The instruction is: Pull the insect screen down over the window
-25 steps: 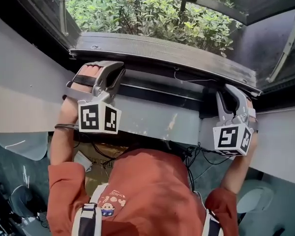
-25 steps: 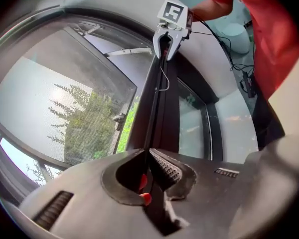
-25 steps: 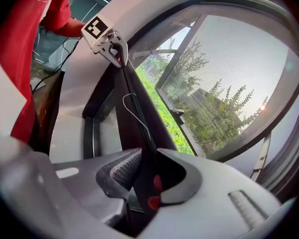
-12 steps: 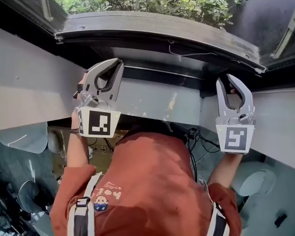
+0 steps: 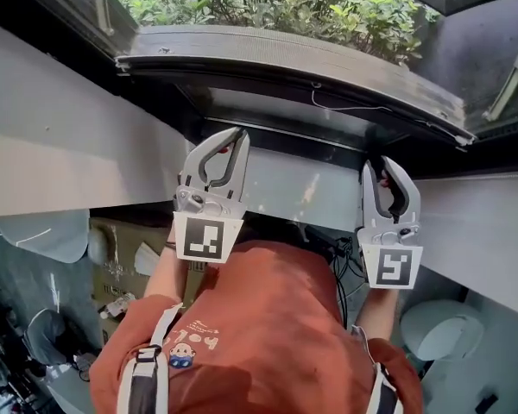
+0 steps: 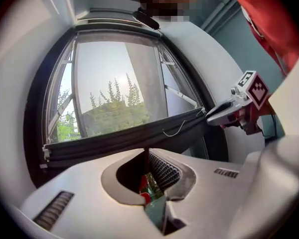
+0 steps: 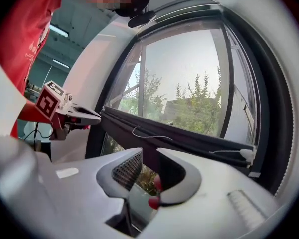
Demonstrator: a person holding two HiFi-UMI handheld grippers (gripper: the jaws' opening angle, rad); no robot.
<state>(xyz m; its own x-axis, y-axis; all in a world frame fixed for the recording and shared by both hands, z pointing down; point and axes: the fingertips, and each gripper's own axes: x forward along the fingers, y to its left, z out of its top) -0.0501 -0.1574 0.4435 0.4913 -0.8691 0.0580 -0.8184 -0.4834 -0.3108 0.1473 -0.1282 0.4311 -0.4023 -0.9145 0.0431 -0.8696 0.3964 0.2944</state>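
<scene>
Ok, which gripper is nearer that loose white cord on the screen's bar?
The right gripper: the cord hangs from the screen's bar almost directly beyond its jaws, while the left gripper sits further along the bar.

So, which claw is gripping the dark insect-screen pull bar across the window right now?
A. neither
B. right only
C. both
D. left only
A: the left claw and the right claw both sit below the dark insect-screen pull bar, in front of the grey wall panel, with nothing between their jaws.
</scene>
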